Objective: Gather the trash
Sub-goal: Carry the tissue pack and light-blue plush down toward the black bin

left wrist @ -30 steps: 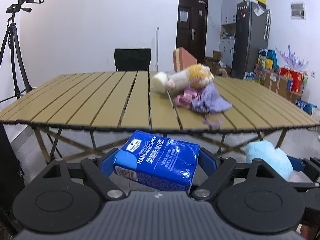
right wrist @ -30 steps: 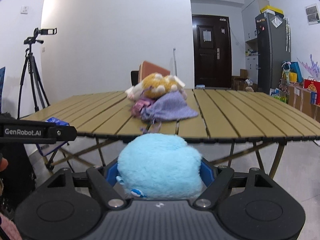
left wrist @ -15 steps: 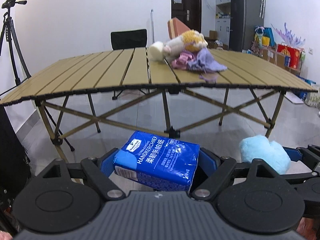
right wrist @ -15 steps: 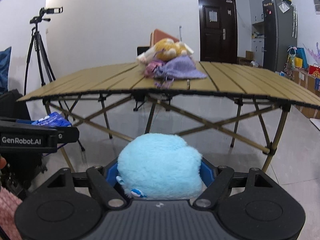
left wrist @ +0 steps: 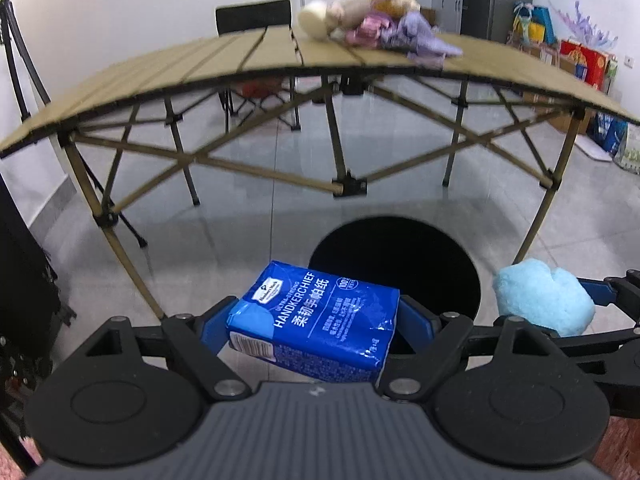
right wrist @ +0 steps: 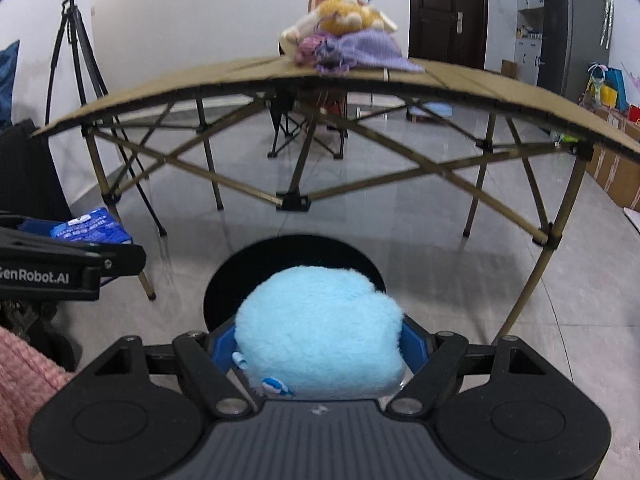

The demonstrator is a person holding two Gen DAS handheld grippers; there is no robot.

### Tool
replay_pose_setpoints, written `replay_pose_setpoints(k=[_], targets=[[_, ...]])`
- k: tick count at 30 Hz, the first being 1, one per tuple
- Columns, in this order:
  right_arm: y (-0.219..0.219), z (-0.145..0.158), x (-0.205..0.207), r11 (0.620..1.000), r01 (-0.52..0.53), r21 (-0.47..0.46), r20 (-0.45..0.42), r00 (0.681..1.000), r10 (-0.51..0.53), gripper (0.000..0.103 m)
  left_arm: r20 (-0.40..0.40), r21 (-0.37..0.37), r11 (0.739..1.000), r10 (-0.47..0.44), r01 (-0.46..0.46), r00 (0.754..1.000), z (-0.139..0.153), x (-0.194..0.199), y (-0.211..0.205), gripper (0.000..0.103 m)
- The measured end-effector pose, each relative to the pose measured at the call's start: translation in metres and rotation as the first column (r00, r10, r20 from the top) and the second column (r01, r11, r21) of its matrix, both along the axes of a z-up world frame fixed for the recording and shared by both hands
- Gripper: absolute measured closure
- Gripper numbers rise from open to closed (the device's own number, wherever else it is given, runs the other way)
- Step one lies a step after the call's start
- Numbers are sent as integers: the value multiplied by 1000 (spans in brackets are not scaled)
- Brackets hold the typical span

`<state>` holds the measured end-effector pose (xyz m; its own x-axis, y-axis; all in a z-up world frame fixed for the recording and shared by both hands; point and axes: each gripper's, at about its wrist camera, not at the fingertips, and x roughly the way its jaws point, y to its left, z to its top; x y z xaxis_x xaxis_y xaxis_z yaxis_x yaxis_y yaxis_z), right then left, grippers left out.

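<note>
My left gripper (left wrist: 318, 322) is shut on a blue handkerchief tissue pack (left wrist: 316, 324), held above the floor at the near left rim of a round black bin (left wrist: 416, 256). My right gripper (right wrist: 318, 344) is shut on a fluffy light-blue plush (right wrist: 320, 348), held over the near edge of the same bin (right wrist: 256, 264). The plush also shows at the right of the left wrist view (left wrist: 542, 302); the tissue pack shows at the left of the right wrist view (right wrist: 92, 228).
A folding slatted table (left wrist: 240, 64) stands beyond the bin, with its cross-braced legs (right wrist: 292, 200) close behind it. A pile of plush toys and purple cloth (left wrist: 380, 28) lies on top. A tripod (right wrist: 76, 56) stands at the left, a fridge (right wrist: 572, 28) at the right.
Both grippers have dropped from table height to below the tabletop and tilted down. The black bin on the floor has come into view under both held items.
</note>
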<state>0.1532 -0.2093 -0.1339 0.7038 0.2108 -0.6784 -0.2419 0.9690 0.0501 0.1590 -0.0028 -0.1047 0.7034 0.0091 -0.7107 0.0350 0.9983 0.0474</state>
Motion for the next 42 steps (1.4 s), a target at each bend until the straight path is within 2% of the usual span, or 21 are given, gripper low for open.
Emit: replay_pose_setpoints(k=[5,16,26,42], targets=[[-1,-15,5,1000,20,-15,-67,998,-21,26,-66,-5,1000,11,-11,998,-13,5,4,18],[-11,-33,16,997,68,-20,-139,988,-70,26,-214,0,999,53,-54,975,-33,27,9,18],[-20,-45,27,995,98,-24,-172,980,-100,26,-281,4,998,60,-62,958,-43,43,5,18],[-45,-62,43,985,171,-12,-208,963,-170,26,-330,12,999,50,-48,943,-42,80,-26,18]])
